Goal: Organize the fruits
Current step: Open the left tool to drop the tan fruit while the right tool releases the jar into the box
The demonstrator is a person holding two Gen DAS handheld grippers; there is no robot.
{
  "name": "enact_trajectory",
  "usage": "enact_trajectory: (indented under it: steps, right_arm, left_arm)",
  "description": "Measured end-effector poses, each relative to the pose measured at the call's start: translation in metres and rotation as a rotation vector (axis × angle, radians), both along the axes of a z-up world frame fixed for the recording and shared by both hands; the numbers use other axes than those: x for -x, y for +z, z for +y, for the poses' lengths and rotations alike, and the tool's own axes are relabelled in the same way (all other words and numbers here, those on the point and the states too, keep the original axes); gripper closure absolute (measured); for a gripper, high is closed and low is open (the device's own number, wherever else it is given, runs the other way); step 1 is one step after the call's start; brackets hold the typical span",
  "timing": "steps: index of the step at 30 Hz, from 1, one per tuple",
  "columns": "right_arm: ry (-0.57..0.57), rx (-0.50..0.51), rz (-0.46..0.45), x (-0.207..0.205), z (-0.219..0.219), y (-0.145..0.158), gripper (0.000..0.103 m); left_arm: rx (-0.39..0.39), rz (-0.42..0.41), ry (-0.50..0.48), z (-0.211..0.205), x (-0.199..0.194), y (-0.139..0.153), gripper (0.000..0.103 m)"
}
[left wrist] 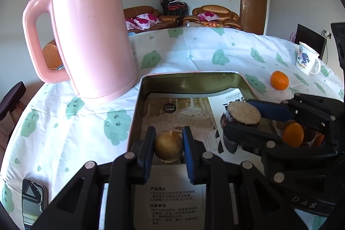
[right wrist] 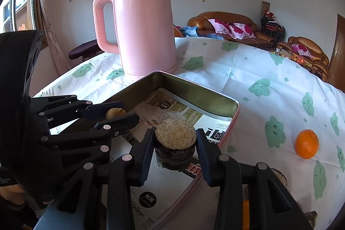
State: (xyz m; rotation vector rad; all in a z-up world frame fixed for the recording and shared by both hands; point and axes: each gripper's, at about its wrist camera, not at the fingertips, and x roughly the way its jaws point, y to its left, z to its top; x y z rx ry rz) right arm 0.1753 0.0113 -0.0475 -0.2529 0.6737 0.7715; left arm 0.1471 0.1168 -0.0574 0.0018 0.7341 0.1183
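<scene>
**Two fruits held over the tin, one orange waiting on the cloth**

The left gripper (left wrist: 168,144) has its jaws narrowed onto a small brownish-gold round fruit (left wrist: 168,147), gripped across its widest part so it cannot roll out; the fruit hangs low over the paper-lined tin tray (left wrist: 189,77), which suggests it is about to be set down there; the right gripper (right wrist: 175,149) is closed around a dark, squat halved fruit (right wrist: 175,143) with its pale cut face turned up, held by the skin sides so the cut face stays untouched, also above the tray near its 5 o'clock corner in the right wrist view; a loose orange (right wrist: 306,144) sits on the patterned tablecloth (right wrist: 248,70) at about 3 o'clock from the tray, well apart from it, presumably next to collect; the pink kettle (right wrist: 146,27) stands just beyond the tray's far rim at 11 o'clock, and a white mug (left wrist: 307,60) rests at the table's 2 o'clock edge.

Whether either fruit touches the tray lining cannot be told; the gripper bodies hide the undersides; more orange and dark shapes (left wrist: 293,134) show behind the right gripper in the left wrist view, too masked to identify; a shiny flat object (left wrist: 32,202) at 7 o'clock is cut off.
</scene>
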Motion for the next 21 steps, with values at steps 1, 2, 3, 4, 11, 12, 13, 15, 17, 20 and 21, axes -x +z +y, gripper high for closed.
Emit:
enact_trajectory:
  steps: [1, 2, 3, 4, 11, 12, 13, 15, 17, 20, 21]
  right_arm:
    - [0.0, 0.001, -0.002, 0.0, 0.0, 0.0, 0.062]
    - [0.001, 0.005, -0.004, 0.0, 0.001, -0.001, 0.062]
    - [0.002, 0.008, -0.006, 0.001, 0.001, -0.001, 0.062]
    - [0.004, 0.009, -0.007, 0.001, 0.002, -0.001, 0.062]
    - [0.017, 0.033, -0.016, 0.003, 0.007, -0.003, 0.062]
    - [0.011, 0.033, -0.02, 0.004, 0.007, -0.003, 0.061]
    - [0.006, 0.033, -0.025, 0.004, 0.007, -0.002, 0.061]
    - [-0.007, 0.03, -0.035, 0.005, 0.006, -0.001, 0.059]
    - [-0.013, 0.018, -0.046, 0.007, 0.002, 0.001, 0.054]
    - [-0.03, 0.008, -0.067, 0.011, -0.006, 0.006, 0.05]
    - [-0.035, 0.007, -0.074, 0.012, -0.009, 0.008, 0.048]
  left_arm:
    - [-0.001, 0.002, 0.0, 0.0, -0.001, 0.0, 0.077]
    - [-0.001, 0.004, 0.001, 0.0, -0.001, -0.001, 0.077]
    - [0.0, 0.006, 0.002, 0.001, -0.002, -0.001, 0.076]
    - [0.0, 0.008, 0.004, 0.001, -0.002, -0.001, 0.076]
    - [-0.005, -0.011, 0.021, 0.004, 0.002, 0.001, 0.075]
    - [-0.005, -0.017, 0.023, 0.004, 0.003, 0.002, 0.075]
    - [-0.01, -0.023, 0.028, 0.003, 0.005, 0.003, 0.074]
    - [-0.026, -0.041, 0.051, 0.004, 0.01, 0.006, 0.065]
    - [0.016, -0.057, 0.051, 0.008, 0.017, 0.008, 0.061]
    - [0.058, -0.095, 0.054, 0.008, 0.029, 0.011, 0.052]
    - [0.063, -0.112, 0.061, 0.007, 0.033, 0.013, 0.047]
